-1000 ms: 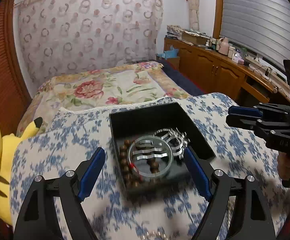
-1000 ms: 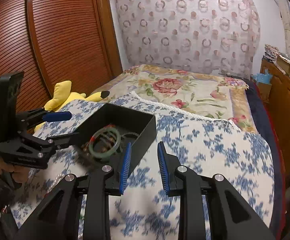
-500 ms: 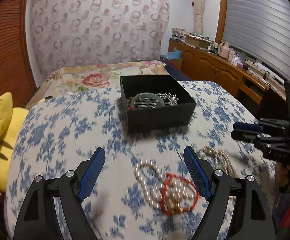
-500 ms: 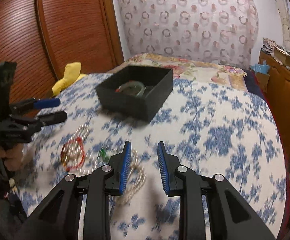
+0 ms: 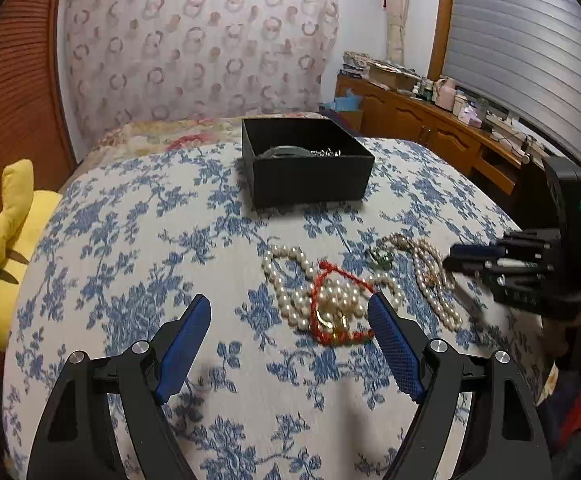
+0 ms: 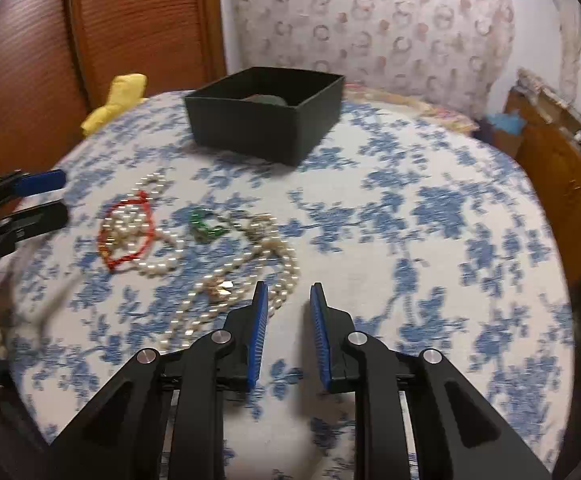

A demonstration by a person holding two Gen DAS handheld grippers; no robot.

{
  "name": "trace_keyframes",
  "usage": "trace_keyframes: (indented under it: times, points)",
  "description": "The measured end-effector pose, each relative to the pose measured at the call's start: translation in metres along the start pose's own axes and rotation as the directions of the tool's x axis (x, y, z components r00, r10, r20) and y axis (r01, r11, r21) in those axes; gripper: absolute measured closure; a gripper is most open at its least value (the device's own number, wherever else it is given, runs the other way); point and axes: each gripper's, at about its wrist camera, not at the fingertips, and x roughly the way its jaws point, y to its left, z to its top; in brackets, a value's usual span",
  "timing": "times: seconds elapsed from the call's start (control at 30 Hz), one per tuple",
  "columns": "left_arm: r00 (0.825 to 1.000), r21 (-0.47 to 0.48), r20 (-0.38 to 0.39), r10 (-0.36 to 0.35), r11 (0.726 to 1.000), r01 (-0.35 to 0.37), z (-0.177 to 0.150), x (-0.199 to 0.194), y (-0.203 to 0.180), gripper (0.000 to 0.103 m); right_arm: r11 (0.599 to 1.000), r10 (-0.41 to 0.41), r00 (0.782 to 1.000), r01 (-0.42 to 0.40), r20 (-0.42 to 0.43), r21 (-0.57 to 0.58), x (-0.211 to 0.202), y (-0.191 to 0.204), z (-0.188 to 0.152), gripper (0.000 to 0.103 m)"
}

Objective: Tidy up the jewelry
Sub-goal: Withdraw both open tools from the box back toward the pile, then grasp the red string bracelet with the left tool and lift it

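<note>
Black box (image 5: 310,176) sits toward far edge of the floral bedspread (image 5: 130,280), already holding a green bangle & other pieces. Pearl strands w/ red cord bracelet (image 5: 330,312) lie near the front edge. Left gripper (image 5: 290,344): jaws spread wide, empty. Right gripper (image 6: 288,328): jaws closing, nothing between. Best approach: drop straight over one strand, pinch a bunched section, lift slowly so tangled neighbours don't drag.

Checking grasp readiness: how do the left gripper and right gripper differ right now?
Left gripper stands wide open; right gripper has only a narrow gap and its jaws are closing. The left gripper faces the red cord bracelet on its heap of pearls; the right gripper sits at the end of the pearl necklace, which lies beside its left finger, not between the jaws. Both are empty, with blue pads.
</note>
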Motion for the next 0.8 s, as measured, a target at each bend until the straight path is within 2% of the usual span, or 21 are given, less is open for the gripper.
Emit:
trace_keyframes:
  times: [0.07,0.2,0.3,0.4,0.47,0.53,0.63,0.7,0.8]
  points:
    - [1.000,-0.003,-0.003,0.000,1.000,0.000,-0.003,-0.001,0.000,0.025,1.000,-0.005,1.000,0.005,-0.007,0.011,0.001,-0.005,0.000,0.083]
    - [1.000,-0.003,-0.010,-0.001,1.000,0.001,-0.005,-0.001,-0.001,0.025,1.000,0.022,1.000,-0.022,-0.014,0.020,0.003,-0.008,-0.001,0.083]
    - [1.000,0.001,-0.013,0.000,1.000,0.000,-0.006,-0.001,-0.004,0.025,0.999,0.038,0.999,-0.038,-0.018,0.010,0.005,-0.003,0.002,0.083]
    - [1.000,0.005,-0.017,-0.002,1.000,0.002,-0.007,0.000,-0.007,0.025,0.999,0.019,1.000,-0.019,-0.016,-0.028,0.007,0.004,0.004,0.084]
    - [1.000,0.008,-0.022,-0.003,1.000,0.003,-0.007,0.002,-0.008,0.026,0.999,0.026,1.000,-0.027,-0.012,-0.034,0.006,0.005,0.003,0.098]
    - [1.000,0.008,-0.028,-0.012,1.000,0.012,-0.008,0.003,-0.009,0.031,0.999,0.022,1.000,-0.022,-0.007,-0.045,0.006,0.005,0.002,0.098]
    - [0.999,0.001,-0.044,-0.028,1.000,0.028,-0.006,0.008,-0.010,0.047,0.999,0.014,1.000,-0.014,0.002,-0.039,0.003,0.003,-0.001,0.098]
    - [0.998,-0.004,-0.052,-0.042,0.999,0.042,-0.005,0.012,-0.010,0.061,0.999,0.022,1.000,-0.021,0.013,-0.025,0.002,-0.001,-0.004,0.098]
    - [0.997,-0.004,-0.057,-0.060,0.998,0.059,-0.003,0.017,-0.011,0.071,1.000,0.024,0.999,-0.023,0.022,-0.019,0.002,-0.001,-0.006,0.098]
